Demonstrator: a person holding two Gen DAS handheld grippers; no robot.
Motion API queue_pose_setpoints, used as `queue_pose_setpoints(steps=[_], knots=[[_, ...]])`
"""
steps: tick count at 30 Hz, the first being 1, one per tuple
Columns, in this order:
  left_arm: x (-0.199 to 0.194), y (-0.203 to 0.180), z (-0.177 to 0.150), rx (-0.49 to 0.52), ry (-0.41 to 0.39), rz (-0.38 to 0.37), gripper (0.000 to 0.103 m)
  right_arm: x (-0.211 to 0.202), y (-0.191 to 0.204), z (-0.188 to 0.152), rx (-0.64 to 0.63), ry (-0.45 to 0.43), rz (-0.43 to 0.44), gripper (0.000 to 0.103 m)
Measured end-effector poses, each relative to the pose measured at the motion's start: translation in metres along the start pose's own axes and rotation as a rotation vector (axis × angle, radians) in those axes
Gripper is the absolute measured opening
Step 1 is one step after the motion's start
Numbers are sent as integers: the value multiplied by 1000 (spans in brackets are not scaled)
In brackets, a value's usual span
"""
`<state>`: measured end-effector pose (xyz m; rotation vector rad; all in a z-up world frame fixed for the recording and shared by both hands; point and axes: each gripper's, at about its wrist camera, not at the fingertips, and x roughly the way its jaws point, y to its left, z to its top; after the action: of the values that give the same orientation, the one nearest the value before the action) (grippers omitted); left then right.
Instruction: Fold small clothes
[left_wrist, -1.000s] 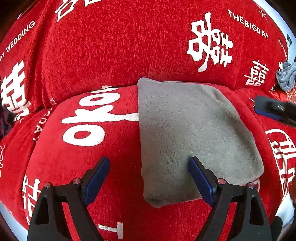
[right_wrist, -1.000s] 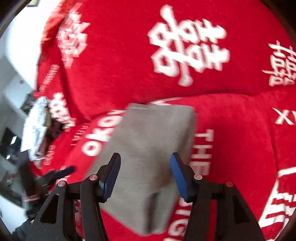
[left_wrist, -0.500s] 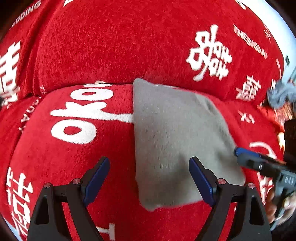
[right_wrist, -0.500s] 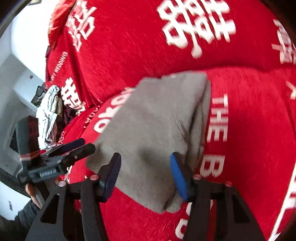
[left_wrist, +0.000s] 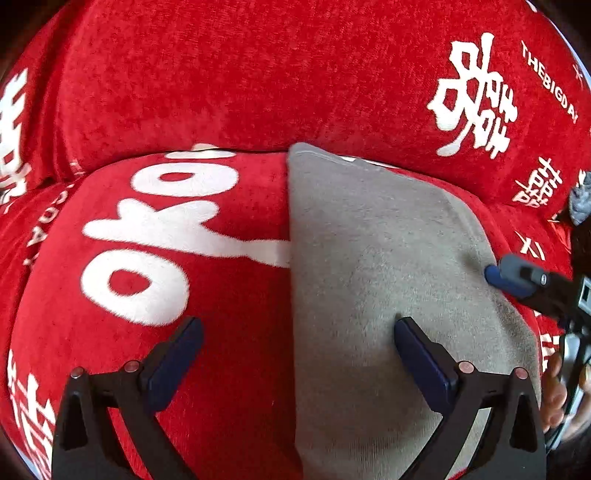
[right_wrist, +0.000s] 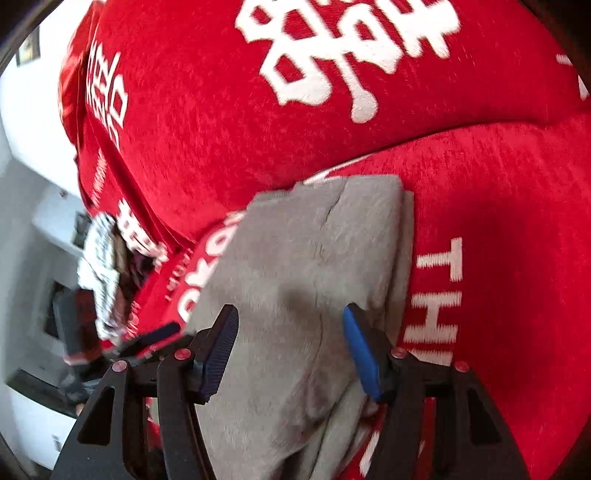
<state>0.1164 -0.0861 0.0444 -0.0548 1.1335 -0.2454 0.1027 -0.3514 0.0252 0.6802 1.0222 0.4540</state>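
A folded grey cloth (left_wrist: 373, 266) lies flat on a red sofa seat with white lettering (left_wrist: 155, 251). My left gripper (left_wrist: 295, 354) is open, low over the cloth's left edge, with its right finger over the grey fabric. My right gripper (right_wrist: 291, 343) is open, its fingers astride the near part of the same cloth (right_wrist: 314, 266). The right gripper's blue-tipped fingers (left_wrist: 506, 275) show at the cloth's right edge in the left wrist view. The left gripper's fingers (right_wrist: 159, 332) show at the cloth's left side in the right wrist view.
The red sofa backrest (left_wrist: 258, 81) rises right behind the cloth. A grey crumpled garment (left_wrist: 580, 199) lies at the far right of the seat. A patterned bundle (right_wrist: 99, 273) and white furniture (right_wrist: 29, 206) stand beyond the sofa's left end.
Both grippers have moved closer to the cloth. The right gripper has come in from the right and now straddles its near part. The cloth lies as before.
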Motion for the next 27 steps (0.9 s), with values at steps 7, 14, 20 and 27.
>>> queue_pose_setpoints(steps=[7, 14, 20, 27], knots=[[8, -2, 26, 28, 11, -1, 103, 6, -12, 27, 26, -21, 22, 63], [38, -14, 45, 61, 84, 15, 103, 31, -31, 57, 73, 20, -49, 63], [29, -8, 47, 45, 102, 2, 103, 11, 3, 52, -56, 8, -207, 71], [-3, 9, 31, 49, 54, -24, 103, -48, 8, 15, -41, -56, -186, 78]])
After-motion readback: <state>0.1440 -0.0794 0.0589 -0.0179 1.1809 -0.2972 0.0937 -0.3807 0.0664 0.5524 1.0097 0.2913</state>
